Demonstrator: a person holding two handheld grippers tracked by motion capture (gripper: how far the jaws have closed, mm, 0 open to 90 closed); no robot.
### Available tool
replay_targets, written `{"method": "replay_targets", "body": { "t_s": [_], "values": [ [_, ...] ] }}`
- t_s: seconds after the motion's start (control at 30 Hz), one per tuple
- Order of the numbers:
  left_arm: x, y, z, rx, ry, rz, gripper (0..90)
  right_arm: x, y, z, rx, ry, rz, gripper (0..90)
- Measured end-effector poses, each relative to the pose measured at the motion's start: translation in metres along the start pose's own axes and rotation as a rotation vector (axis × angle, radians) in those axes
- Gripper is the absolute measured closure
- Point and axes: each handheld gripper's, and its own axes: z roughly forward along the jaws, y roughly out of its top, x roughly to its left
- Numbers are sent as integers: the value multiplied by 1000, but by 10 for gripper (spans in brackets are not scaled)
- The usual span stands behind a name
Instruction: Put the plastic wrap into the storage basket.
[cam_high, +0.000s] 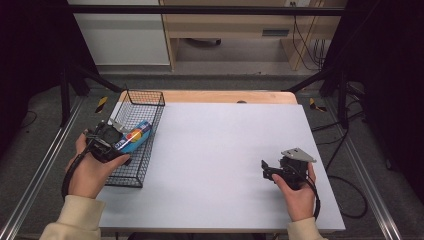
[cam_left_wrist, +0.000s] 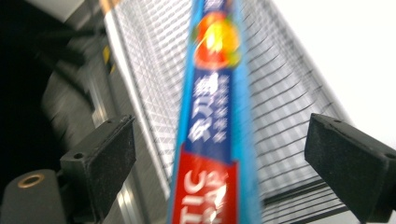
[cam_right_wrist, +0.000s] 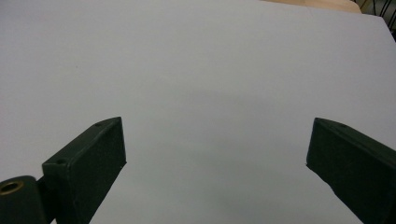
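1. Our left gripper (cam_high: 116, 145) hung over the wire basket (cam_high: 150, 98) at the table's left, jaws wide apart around the blue box (cam_left_wrist: 215, 116), gripping nothing.
2. Our right gripper (cam_high: 266, 169) stood wide open and empty above the white tabletop (cam_high: 220, 150).

The person's left hand (cam_high: 89, 167) gripped the left tongs (cam_high: 114, 142) at the left side of the bench, forearm in a cream sleeve coming in from the bottom edge. In the left gripper view its jaws stood wide apart. The right hand (cam_high: 298, 192) held the right tongs (cam_high: 267, 170) low at the right side, pointing leftward, jaws likewise spread wide with nothing between them.
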Motion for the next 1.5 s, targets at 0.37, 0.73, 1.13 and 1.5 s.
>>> {"method": "replay_targets", "body": {
  "t_s": [0.37, 0.73, 1.13, 1.5],
  "values": [
    [-26, 15, -12, -301, -183, 87, 61, 9, 2, -4, -57, 27, -58, 36],
    [-51, 25, -5, -487, -336, 110, 54, 9, -6, -16, -67, -10, -70, 34],
    [-92, 34, 23, -509, -434, 159, 50, -3, -10, -21, -64, -28, -39, 35],
    [-118, 36, 53, -537, -502, 158, 46, -12, -14, -25, -55, -38, -27, 35]
  ]
}}
